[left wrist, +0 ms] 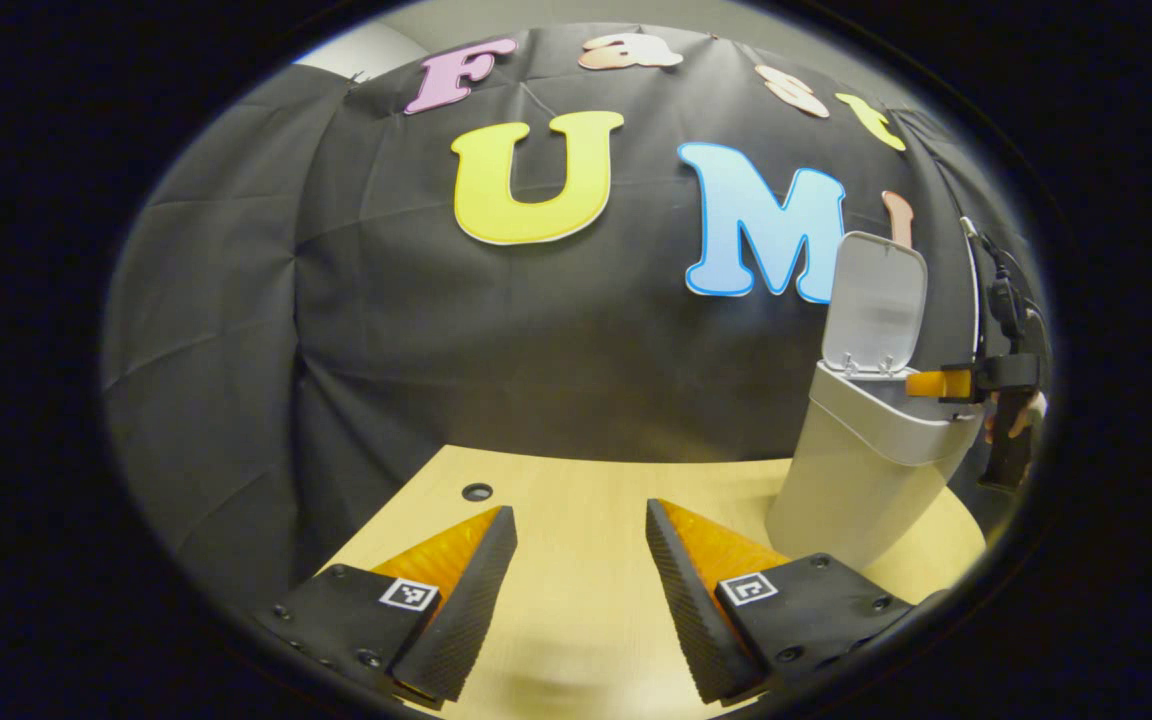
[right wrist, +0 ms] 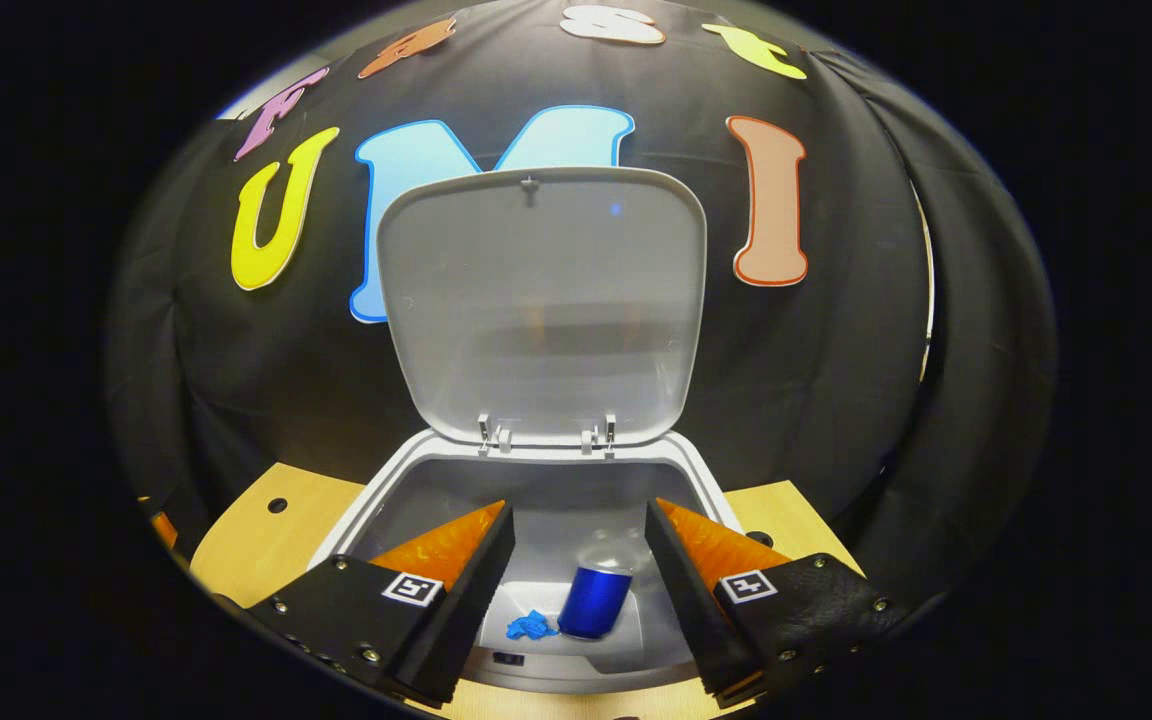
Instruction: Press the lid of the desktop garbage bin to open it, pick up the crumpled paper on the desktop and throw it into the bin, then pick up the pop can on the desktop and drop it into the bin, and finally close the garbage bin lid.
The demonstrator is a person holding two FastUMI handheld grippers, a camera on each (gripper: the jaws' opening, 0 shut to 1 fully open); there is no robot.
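Observation:
The grey desktop bin (left wrist: 866, 470) stands at the right of the left gripper view with its lid (left wrist: 876, 305) raised upright. In the right gripper view I look down into the bin (right wrist: 376, 490) past the raised lid (right wrist: 541, 300). A blue pop can (right wrist: 594, 600) lies on the bin's bottom, and a small blue crumpled paper (right wrist: 532, 626) lies beside it. My right gripper (right wrist: 578, 508) hangs open over the bin's mouth with nothing between its fingers; it also shows above the rim, right gripper (left wrist: 936, 383). My left gripper (left wrist: 578, 512) is open and holds nothing, low over the wooden table (left wrist: 576, 620).
The black cloth wall rises close behind the table and the bin. A small round hole (left wrist: 477, 491) marks the tabletop near its back edge. Bare table (right wrist: 256, 540) shows on either side of the bin. A hand (left wrist: 1014, 420) holds the right gripper's handle.

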